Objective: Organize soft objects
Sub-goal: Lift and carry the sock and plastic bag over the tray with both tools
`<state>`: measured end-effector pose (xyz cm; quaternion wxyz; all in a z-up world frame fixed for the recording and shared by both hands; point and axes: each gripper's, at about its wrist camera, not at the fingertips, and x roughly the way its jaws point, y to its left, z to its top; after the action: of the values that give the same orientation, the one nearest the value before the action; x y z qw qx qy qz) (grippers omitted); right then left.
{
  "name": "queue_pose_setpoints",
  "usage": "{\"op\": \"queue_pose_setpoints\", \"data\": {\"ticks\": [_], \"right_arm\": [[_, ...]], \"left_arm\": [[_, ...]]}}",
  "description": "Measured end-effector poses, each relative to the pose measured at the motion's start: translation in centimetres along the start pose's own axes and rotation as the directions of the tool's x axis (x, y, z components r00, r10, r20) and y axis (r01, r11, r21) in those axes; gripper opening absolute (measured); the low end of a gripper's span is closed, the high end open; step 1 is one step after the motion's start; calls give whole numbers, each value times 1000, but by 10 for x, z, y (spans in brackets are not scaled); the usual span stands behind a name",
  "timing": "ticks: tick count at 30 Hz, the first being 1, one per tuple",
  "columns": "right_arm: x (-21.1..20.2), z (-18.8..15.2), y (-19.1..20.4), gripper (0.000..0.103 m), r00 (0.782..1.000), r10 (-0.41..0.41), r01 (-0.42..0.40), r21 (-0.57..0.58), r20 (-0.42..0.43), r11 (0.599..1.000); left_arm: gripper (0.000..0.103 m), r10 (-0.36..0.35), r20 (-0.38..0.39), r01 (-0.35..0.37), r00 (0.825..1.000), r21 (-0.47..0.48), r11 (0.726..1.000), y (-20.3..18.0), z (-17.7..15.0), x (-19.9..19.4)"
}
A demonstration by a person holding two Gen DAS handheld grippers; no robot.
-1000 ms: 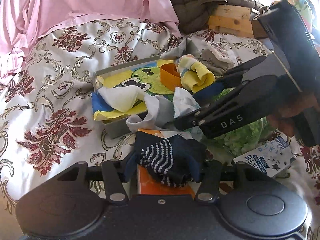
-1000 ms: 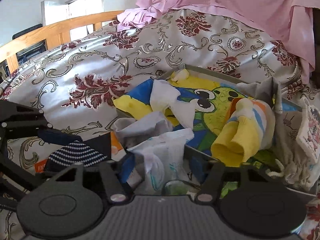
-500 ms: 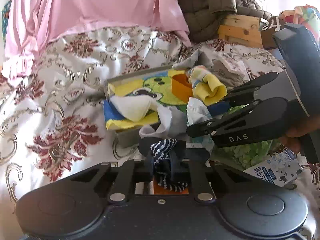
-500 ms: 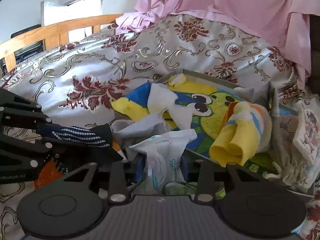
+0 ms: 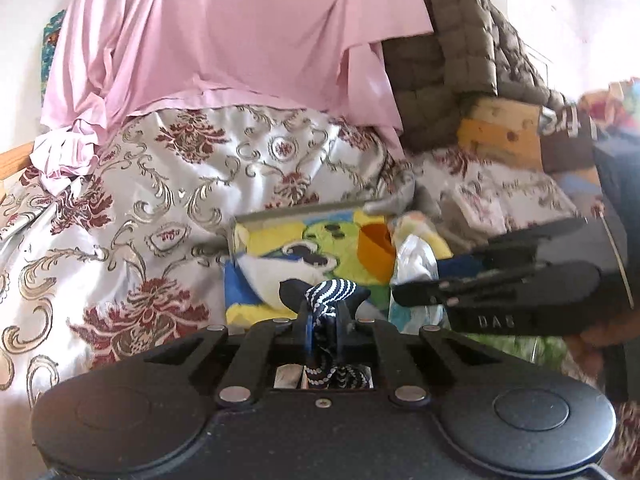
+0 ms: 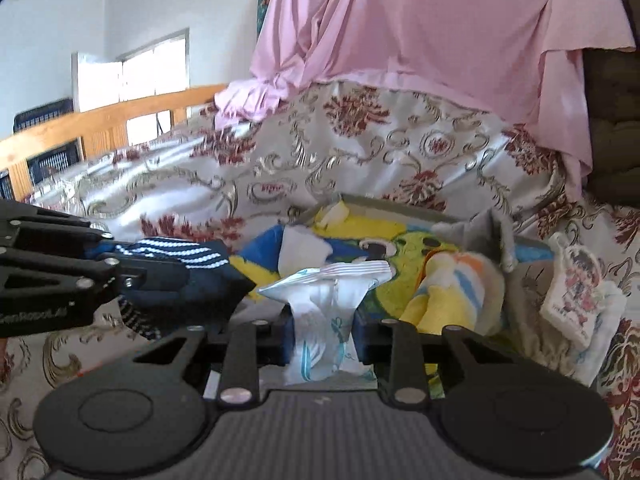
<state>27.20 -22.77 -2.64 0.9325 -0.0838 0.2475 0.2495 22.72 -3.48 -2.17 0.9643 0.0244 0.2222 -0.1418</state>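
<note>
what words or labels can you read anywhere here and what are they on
"DAS" (the last letter is soft): on the side of the right gripper, seen from the left wrist.
"...enRobot.AI", its start cut off at the frame edge: on the side of the left gripper, seen from the right wrist.
Print on the small white pouch: too blurred to read.
Dark lettering on a box at the far right: blurred, unreadable.

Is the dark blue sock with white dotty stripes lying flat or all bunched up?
Bunched up. The dark blue sock with white dotted stripes is pinched between the pads of the left gripper, whose jaws have just been closing; its folds bulge above them.
</note>
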Motion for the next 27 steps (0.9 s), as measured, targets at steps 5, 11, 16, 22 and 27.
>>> {"op": "queue_pose_setpoints", "data": {"ticks": [5, 11, 16, 22, 27], "right_arm": [[-21, 8, -21, 32, 994, -38, 31, 67, 107, 997], [-43, 15, -67, 32, 962, -148, 97, 219, 230, 971], [-39, 14, -119, 32, 944, -207, 102, 370, 258, 923], [-25, 14, -161, 32, 928, -254, 111, 447, 274, 888], [-8, 16, -176, 32, 921, -270, 106, 487, 280, 867]], "left_arm": [[10, 2, 48, -1, 999, -12, 1000, -11, 22, 1], [10, -11, 95, 14, 995, -35, 999, -30, 56, 22], [10, -44, 144, 52, 989, -51, 997, -47, 95, 63], [10, -104, 182, 121, 978, -84, 989, -68, 137, 124], [10, -123, 151, 132, 981, -49, 990, -80, 147, 162]]}}
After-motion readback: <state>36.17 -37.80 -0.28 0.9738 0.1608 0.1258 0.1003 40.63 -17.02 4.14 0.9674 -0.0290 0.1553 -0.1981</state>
